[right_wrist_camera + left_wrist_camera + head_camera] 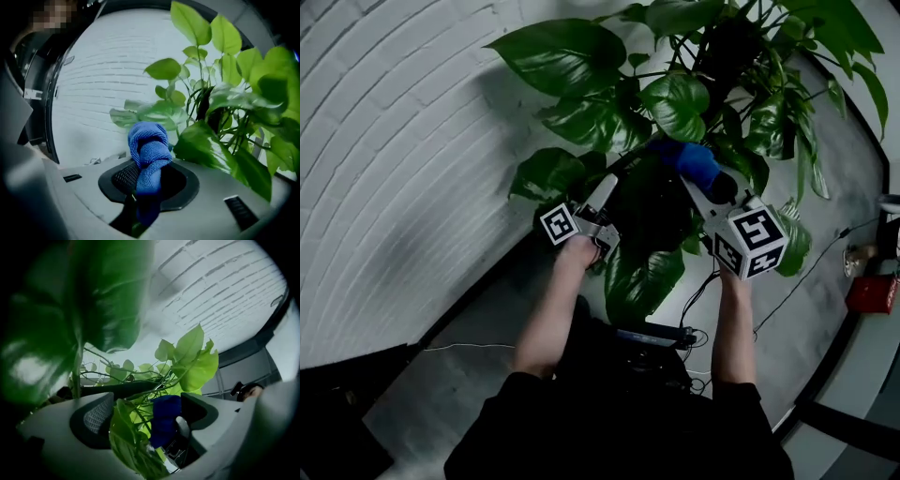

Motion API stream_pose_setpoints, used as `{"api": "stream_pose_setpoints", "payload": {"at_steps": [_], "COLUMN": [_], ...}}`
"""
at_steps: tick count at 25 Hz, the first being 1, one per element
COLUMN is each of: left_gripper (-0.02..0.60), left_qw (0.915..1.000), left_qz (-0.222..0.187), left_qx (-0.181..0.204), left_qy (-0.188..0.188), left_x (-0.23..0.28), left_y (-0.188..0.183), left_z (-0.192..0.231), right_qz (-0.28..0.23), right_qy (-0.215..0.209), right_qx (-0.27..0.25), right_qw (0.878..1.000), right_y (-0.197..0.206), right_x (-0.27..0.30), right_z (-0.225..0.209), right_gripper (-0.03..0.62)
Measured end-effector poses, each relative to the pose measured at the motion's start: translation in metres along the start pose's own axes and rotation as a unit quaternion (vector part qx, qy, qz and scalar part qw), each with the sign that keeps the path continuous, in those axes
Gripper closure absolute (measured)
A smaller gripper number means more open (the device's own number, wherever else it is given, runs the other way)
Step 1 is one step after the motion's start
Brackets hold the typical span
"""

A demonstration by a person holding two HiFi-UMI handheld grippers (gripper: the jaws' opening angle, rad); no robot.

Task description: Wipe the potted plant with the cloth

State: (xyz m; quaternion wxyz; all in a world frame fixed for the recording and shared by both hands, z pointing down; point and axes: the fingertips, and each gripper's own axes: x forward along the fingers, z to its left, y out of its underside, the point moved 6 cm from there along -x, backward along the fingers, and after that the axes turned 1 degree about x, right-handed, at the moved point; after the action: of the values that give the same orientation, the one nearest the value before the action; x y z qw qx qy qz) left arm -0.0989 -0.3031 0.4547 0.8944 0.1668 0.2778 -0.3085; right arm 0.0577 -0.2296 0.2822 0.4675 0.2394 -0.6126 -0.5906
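The right gripper (703, 183) pinches the cloth (147, 145). The left gripper (609, 187) has its jaws spread around a leaf (123, 437) of the plant (675, 103). Wiping seems under way, but I cannot tell which leaves are done.

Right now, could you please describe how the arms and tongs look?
The left tongs and right tongs are pale grey moulded shells with black textured pads in dark oval recesses. Each carries a white cube with black square markers. The person wears black short sleeves.

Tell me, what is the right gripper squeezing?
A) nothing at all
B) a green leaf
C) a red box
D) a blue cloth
D: in the right gripper view, the blue cloth is pinched between the jaws of the right gripper and bunches up above them.
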Motion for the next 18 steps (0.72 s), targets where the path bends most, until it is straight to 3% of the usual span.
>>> {"api": "stream_pose_setpoints", "payload": {"at_steps": [2, 6, 12, 18], "left_gripper": [0.138, 0.135, 0.138, 0.143], "left_qw": [0.9996, 0.9979, 0.9936, 0.9903], "left_qz": [-0.01, -0.027, -0.061, -0.069], "left_qx": [-0.023, -0.049, -0.063, -0.069], "left_qy": [0.011, 0.034, 0.071, 0.099], "left_x": [0.004, 0.006, 0.002, 0.003], "left_y": [0.002, 0.006, 0.003, 0.002], "left_z": [0.003, 0.004, -0.006, -0.022], "right_qz": [0.045, 0.088, 0.153, 0.143], "right_qy": [0.002, 0.024, -0.096, -0.124], "right_qx": [-0.018, -0.02, 0.053, 0.067], "right_qw": [0.999, 0.996, 0.982, 0.98], "right_y": [0.017, 0.049, 0.083, 0.083], "right_x": [0.026, 0.075, 0.097, 0.075], "right_z": [-0.005, -0.025, 0.0, 0.024], "right_gripper": [0.473, 0.473, 0.474, 0.474]}}
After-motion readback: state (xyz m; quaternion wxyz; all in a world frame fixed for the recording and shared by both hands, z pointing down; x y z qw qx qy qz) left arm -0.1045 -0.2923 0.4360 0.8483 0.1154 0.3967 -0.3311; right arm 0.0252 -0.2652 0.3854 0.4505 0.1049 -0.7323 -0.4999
